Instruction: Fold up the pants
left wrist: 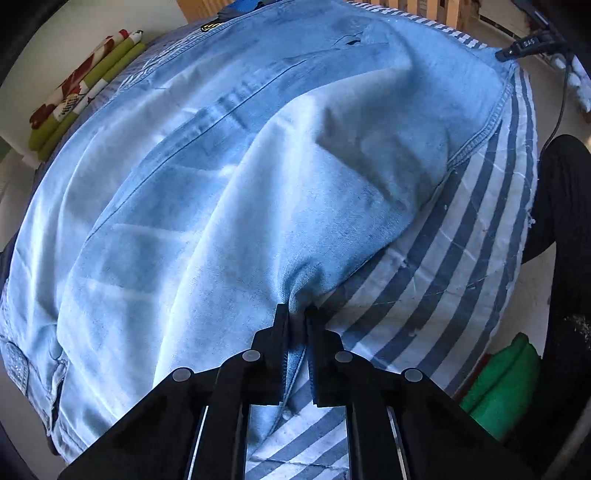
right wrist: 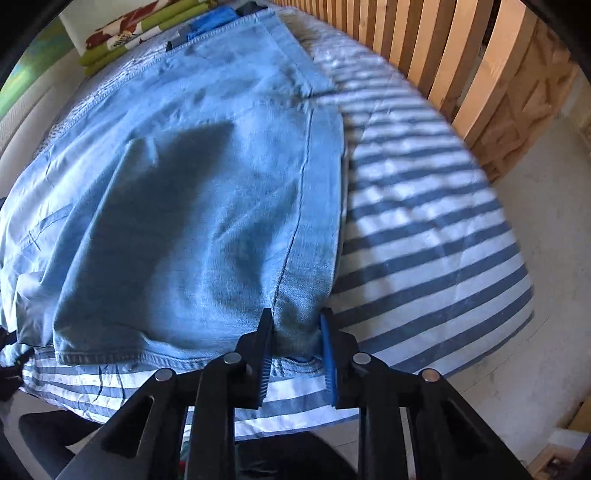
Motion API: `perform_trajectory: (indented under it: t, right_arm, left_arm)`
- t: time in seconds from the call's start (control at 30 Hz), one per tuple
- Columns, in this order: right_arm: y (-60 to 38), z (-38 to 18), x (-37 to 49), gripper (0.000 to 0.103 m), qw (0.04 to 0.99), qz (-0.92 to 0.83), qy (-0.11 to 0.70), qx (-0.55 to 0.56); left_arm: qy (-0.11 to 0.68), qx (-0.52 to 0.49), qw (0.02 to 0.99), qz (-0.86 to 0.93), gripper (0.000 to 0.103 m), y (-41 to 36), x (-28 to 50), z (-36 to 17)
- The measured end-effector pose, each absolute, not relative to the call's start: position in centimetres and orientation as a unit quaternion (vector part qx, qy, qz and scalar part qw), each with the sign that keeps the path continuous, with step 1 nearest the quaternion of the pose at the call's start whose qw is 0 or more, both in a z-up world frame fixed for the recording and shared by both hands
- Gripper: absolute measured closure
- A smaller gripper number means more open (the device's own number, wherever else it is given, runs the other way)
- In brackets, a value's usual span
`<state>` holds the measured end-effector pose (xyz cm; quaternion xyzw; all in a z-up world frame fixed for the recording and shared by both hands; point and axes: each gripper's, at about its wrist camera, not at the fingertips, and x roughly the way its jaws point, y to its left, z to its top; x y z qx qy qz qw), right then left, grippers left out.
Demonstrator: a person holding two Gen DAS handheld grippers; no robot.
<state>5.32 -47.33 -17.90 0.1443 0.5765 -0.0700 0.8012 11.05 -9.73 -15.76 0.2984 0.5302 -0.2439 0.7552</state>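
Note:
Light blue jeans [left wrist: 229,177] lie spread over a blue-and-white striped mattress [left wrist: 461,266]. My left gripper [left wrist: 297,312] is shut on a pinched fold of denim at the near edge of the jeans, beside the bare stripes. In the right wrist view the jeans [right wrist: 192,206] lie folded lengthwise with the hem running along the near edge. There my right gripper [right wrist: 295,332] is shut on the hem corner next to the side seam, and bunched denim fills the gap between its blue-padded fingers [right wrist: 328,354]. A black clamp-like part [left wrist: 521,46] sits at the far hem corner in the left wrist view.
Folded green and floral bedding [left wrist: 81,85] [right wrist: 122,37] lies at the far left. A wooden slatted frame [right wrist: 443,55] stands behind the mattress [right wrist: 424,221]. A person's black-clad leg [left wrist: 565,203] and a green bundle [left wrist: 502,384] are at the right. A blue item [right wrist: 214,20] lies beyond the jeans.

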Motion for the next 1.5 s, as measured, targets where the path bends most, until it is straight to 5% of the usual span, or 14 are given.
perform_trajectory:
  t: [0.27,0.37,0.53,0.93,1.17,1.33,1.5]
  right_arm:
    - [-51.7,-13.1,3.6,0.086,0.829,-0.148,0.532,0.088]
    - [-51.6,-15.5,4.6,0.084,0.802,-0.153,0.573,0.070]
    - [-50.5,-15.2,4.9,0.078,0.813,-0.146,0.561,0.059]
    - [-40.0,-5.9,11.3,0.077,0.910,0.036,0.412,0.043]
    - [-29.5,-3.4,20.8,0.077,0.902,0.166,0.393,-0.061]
    - [-21.4,-1.9,26.0,0.048,0.888,0.268,0.349,-0.131]
    - [-14.7,-3.3,30.8,0.045,0.860,0.348,0.344,-0.145]
  left_arm:
    - [0.532,0.239,0.753,-0.306,0.095,-9.6,7.5,-10.5]
    - [0.567,0.248,0.709,-0.337,0.078,-10.4,6.3,-11.9]
    - [0.572,0.194,0.729,-0.323,0.076,-8.5,7.1,-10.4]
    - [0.482,0.127,0.857,-0.131,0.075,6.8,17.1,-1.0]
    - [0.504,0.096,0.858,-0.028,0.059,18.3,25.3,0.0]
    - [0.503,0.051,0.863,0.017,0.043,24.8,28.7,-0.2]
    - [0.517,-0.051,0.853,0.045,0.034,30.7,30.2,-2.8]
